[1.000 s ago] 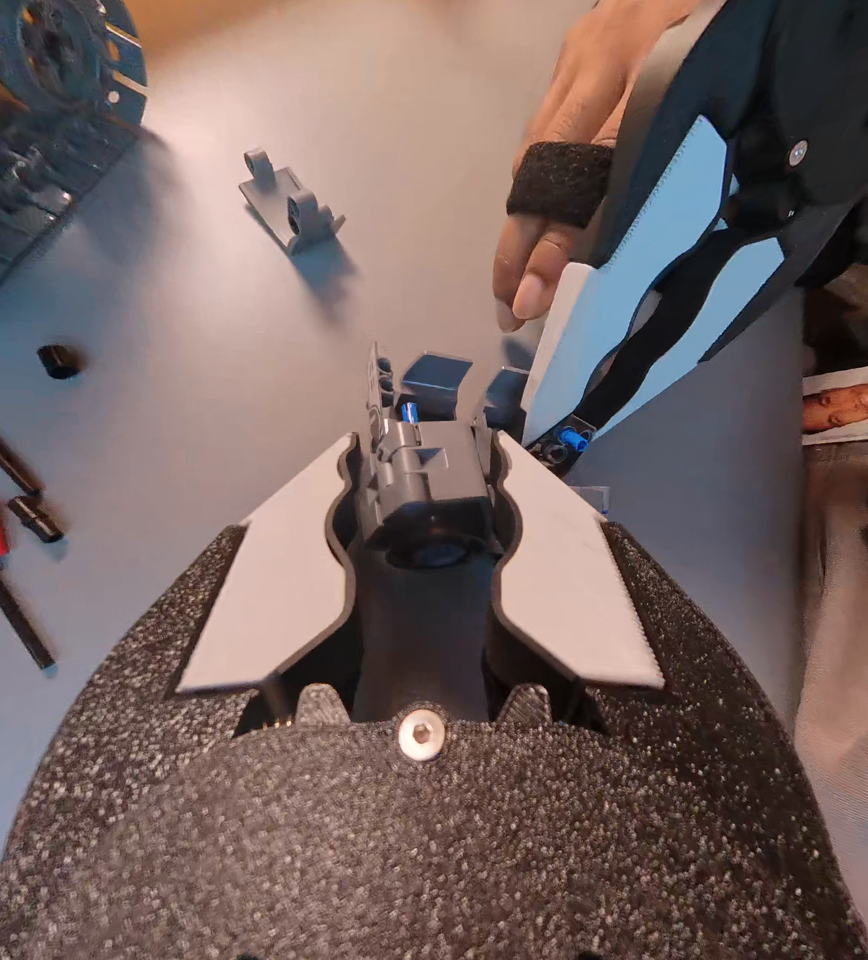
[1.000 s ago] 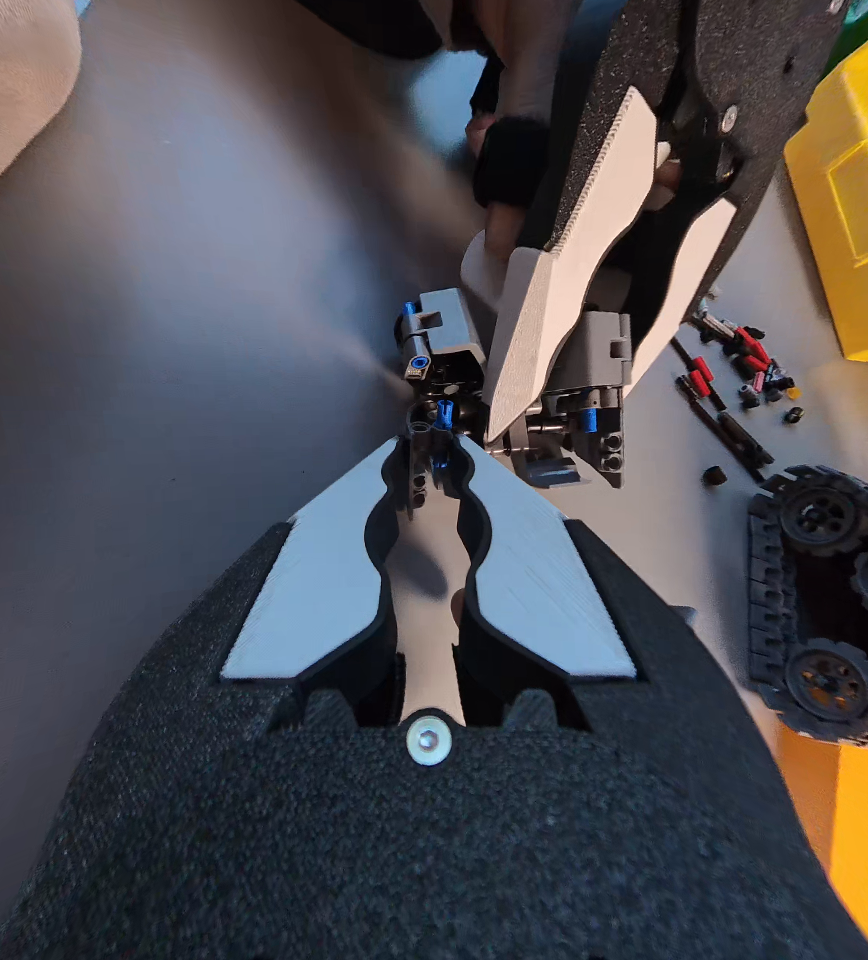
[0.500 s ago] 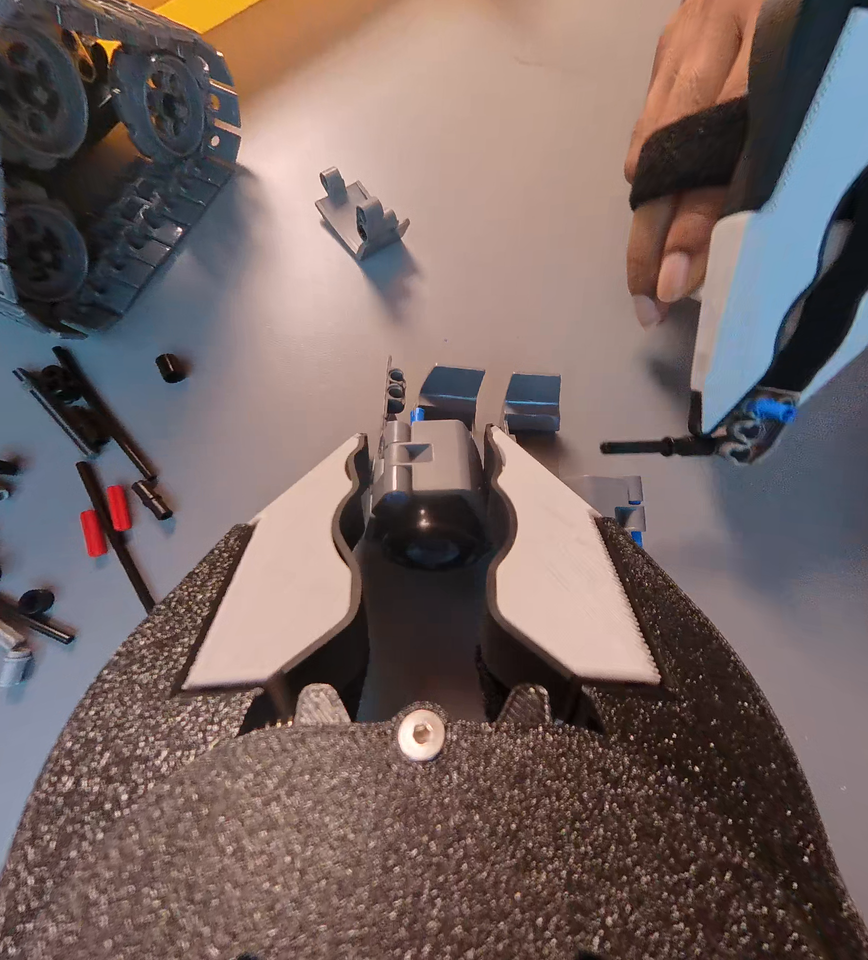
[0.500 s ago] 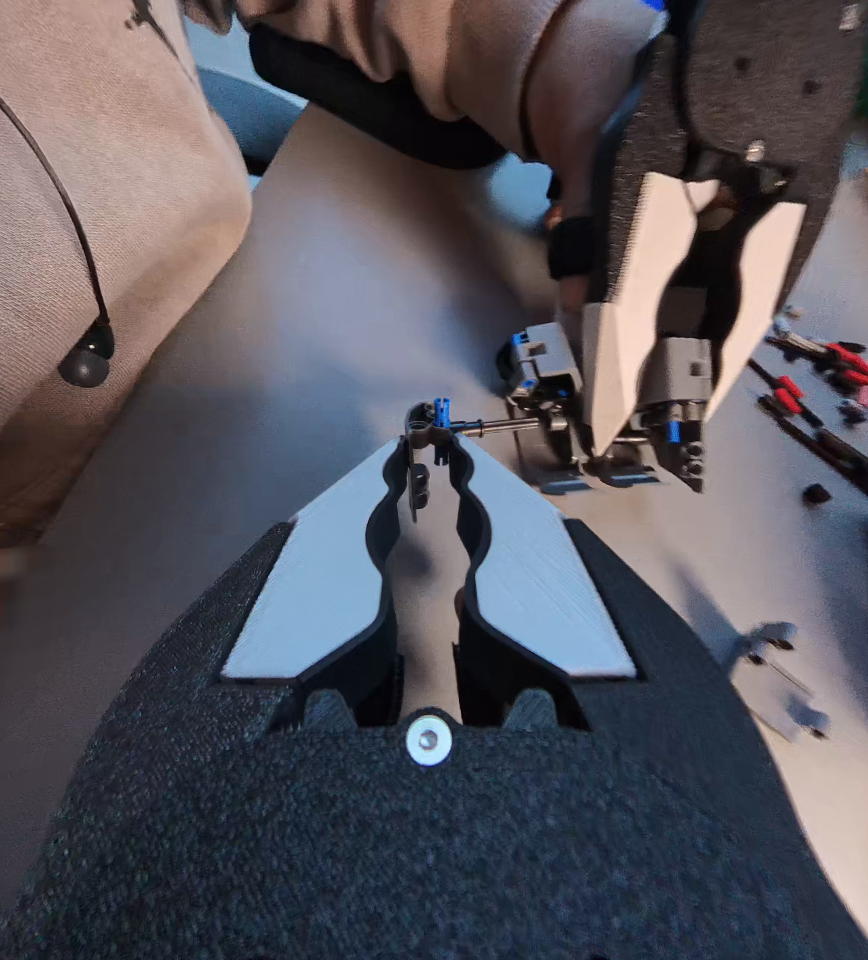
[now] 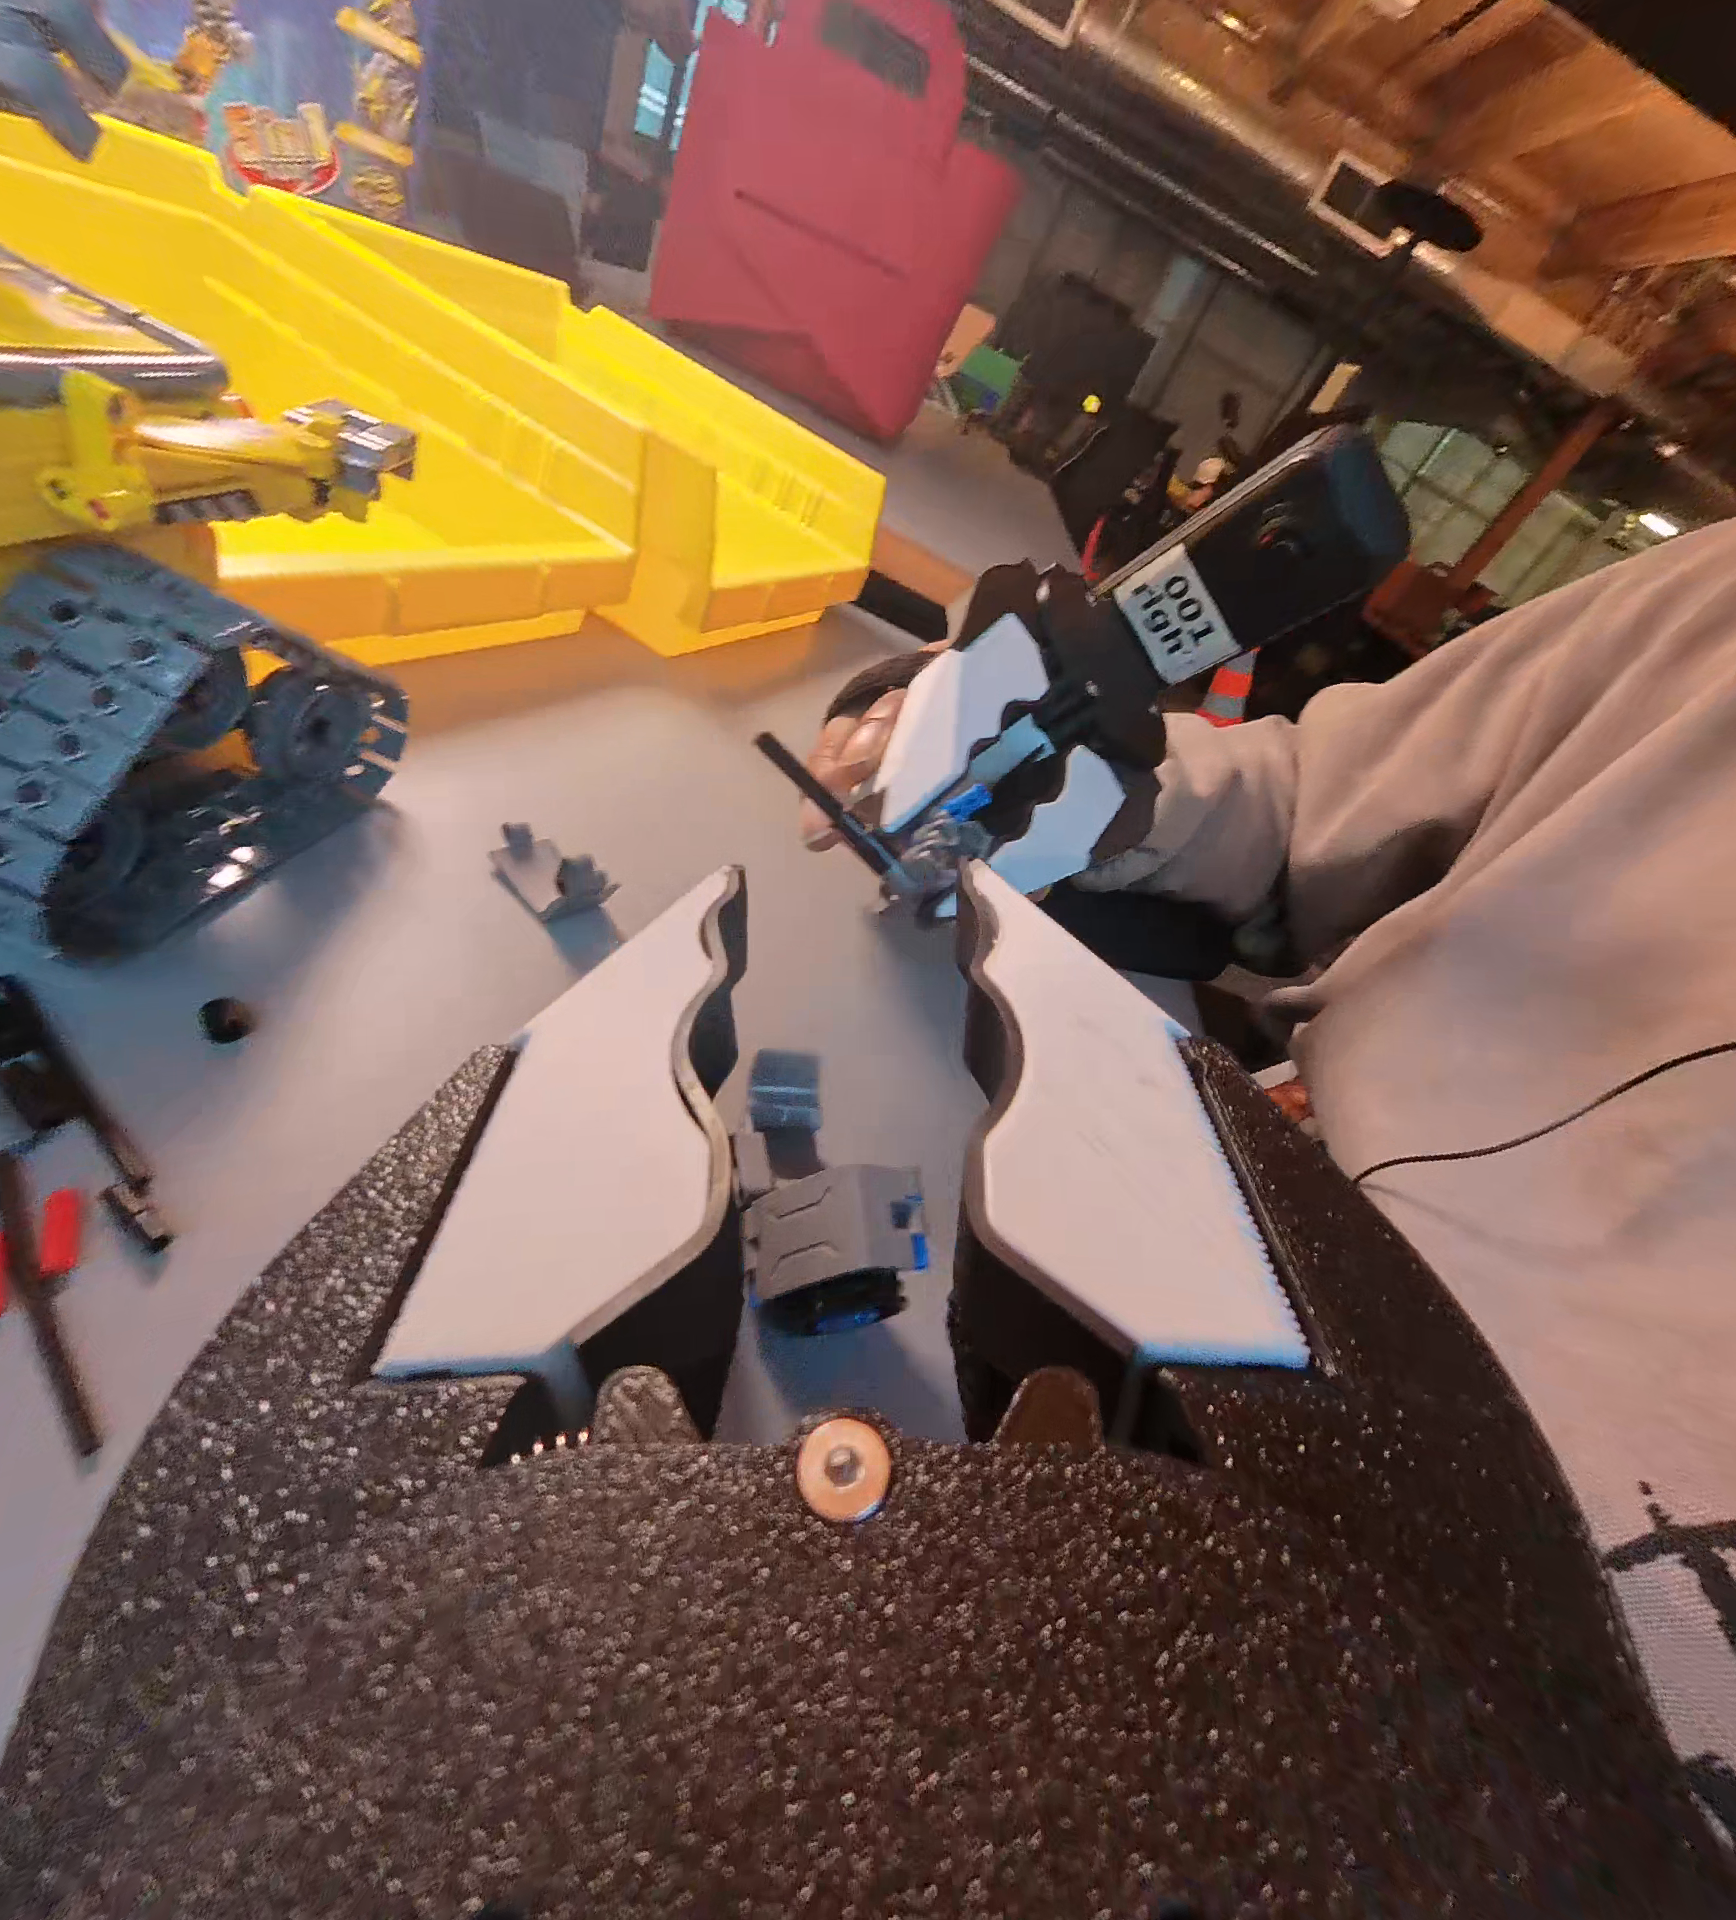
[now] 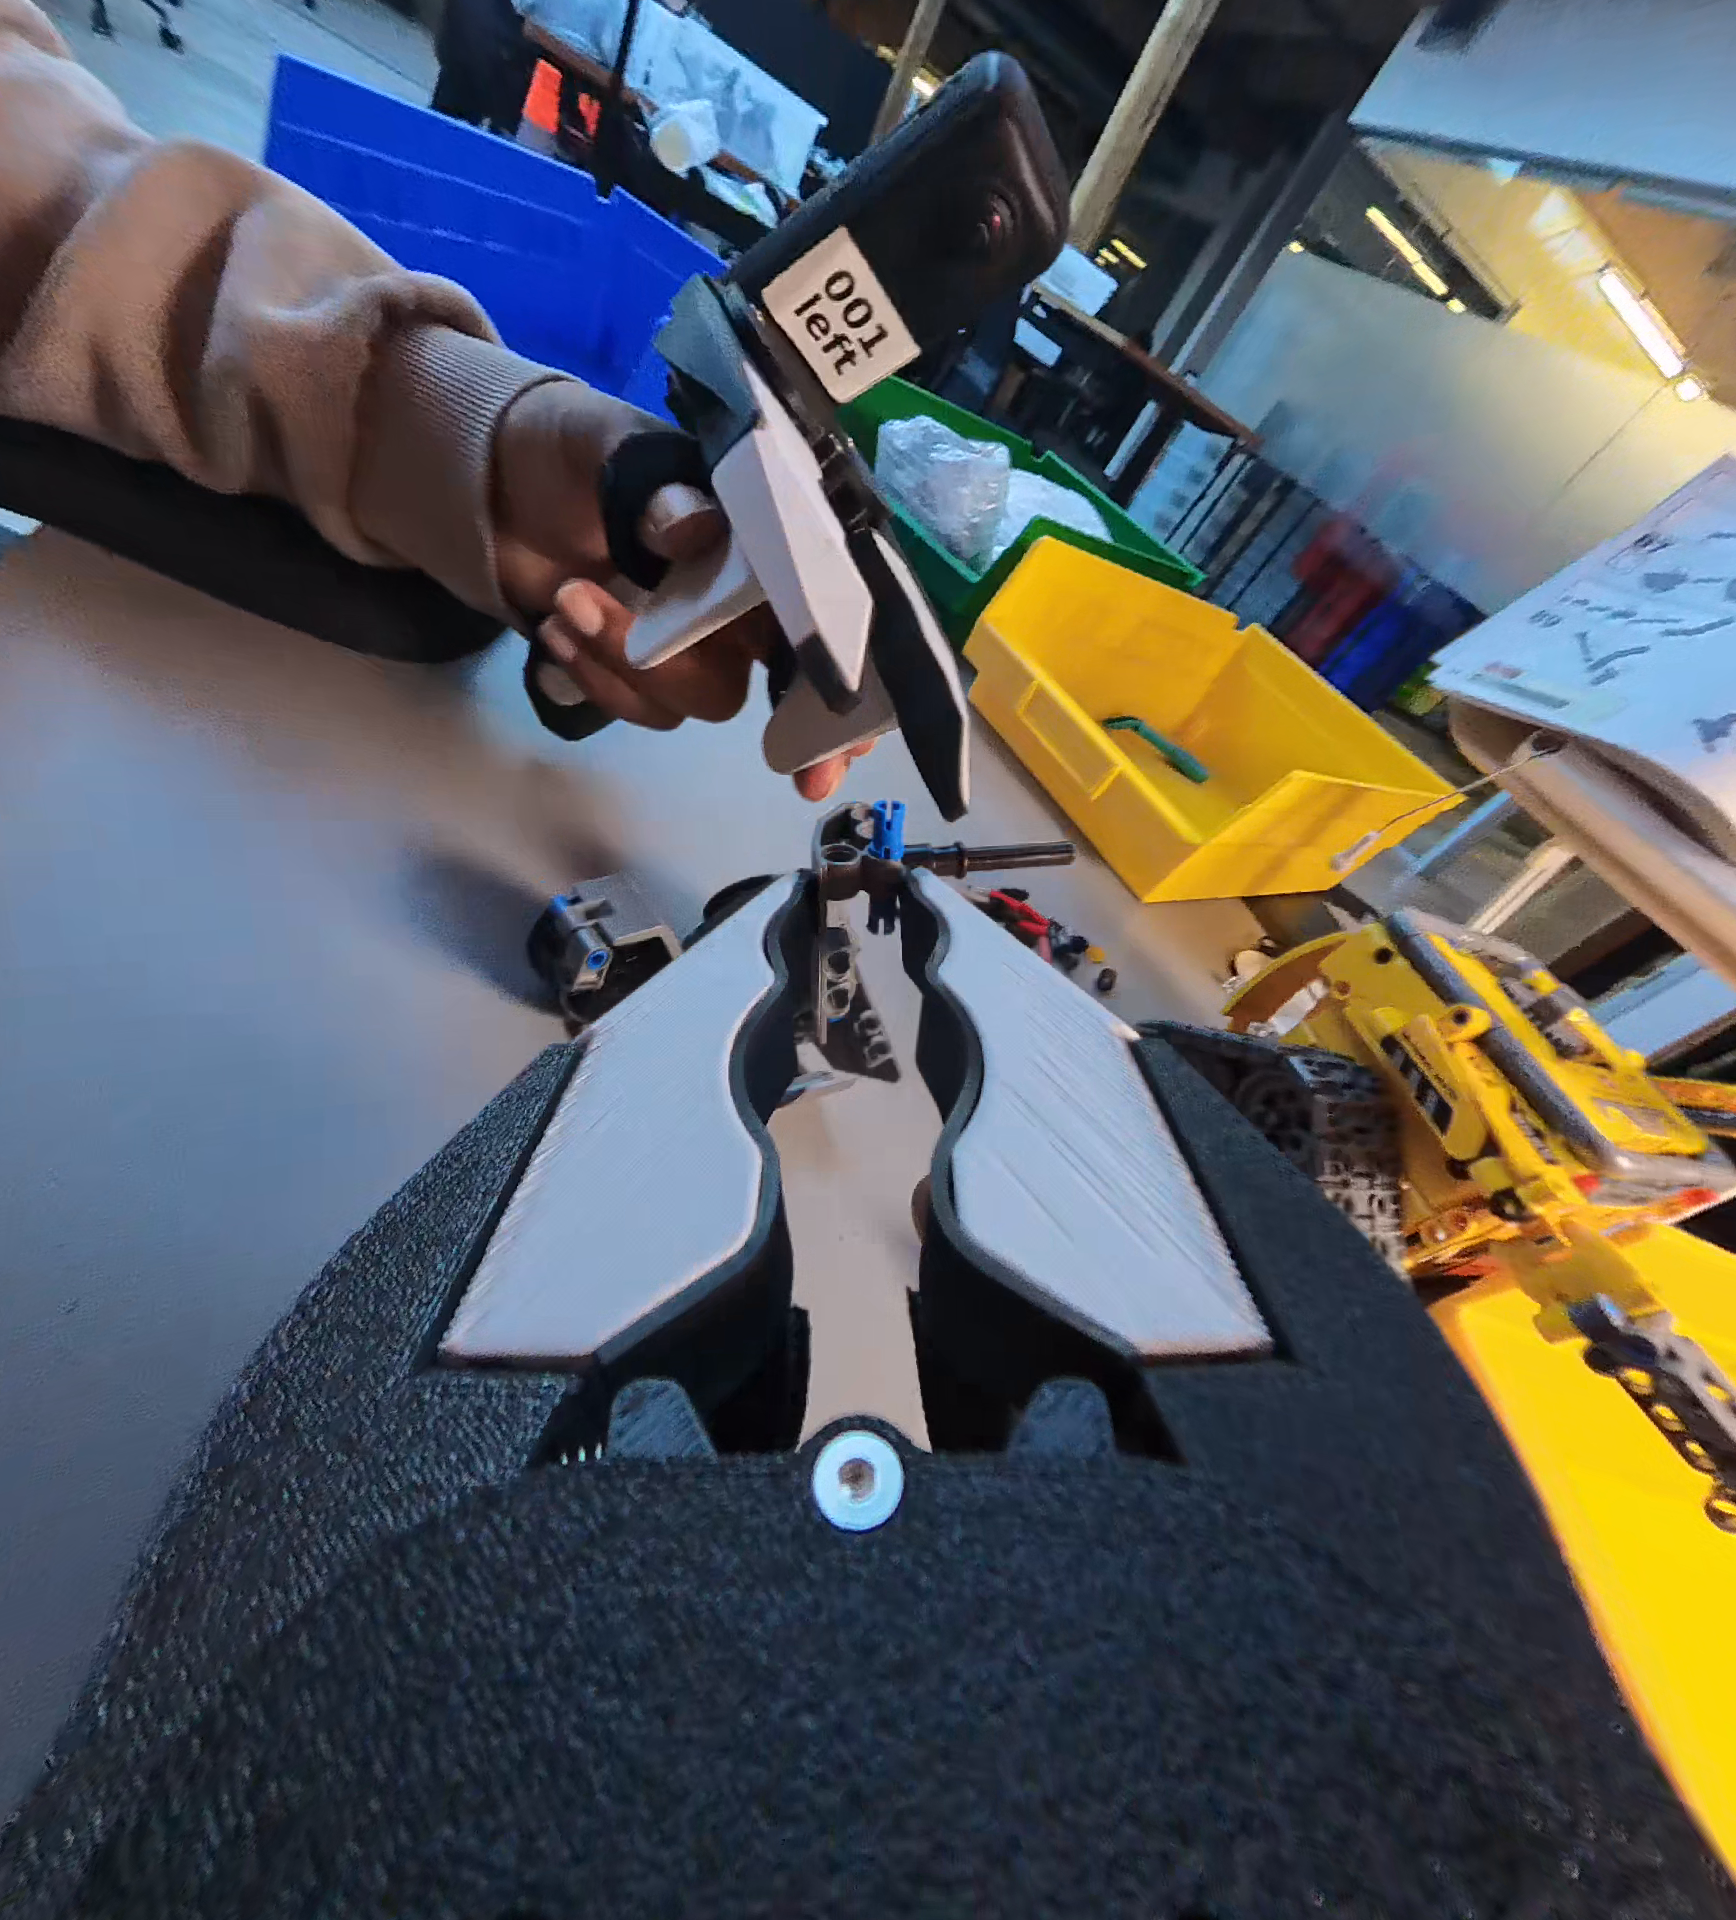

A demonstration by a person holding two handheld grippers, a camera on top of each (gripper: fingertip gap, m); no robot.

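Though cluttered, grey table, workshop.

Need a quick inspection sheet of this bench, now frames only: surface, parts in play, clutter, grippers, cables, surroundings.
Surface: grey table, matte.
Parts in play: grey motor block lying on the table; dark beam with blue pin and black axle.
Clutter: black axles and red bushes, grey bracket, tracked yellow model.
Grippers: left gripper open, above the block, apart from it; right gripper shut on the beam.
Cables: thin black cord over a beige sweater.
Surroundings: yellow bin, green bin, open instruction booklet.
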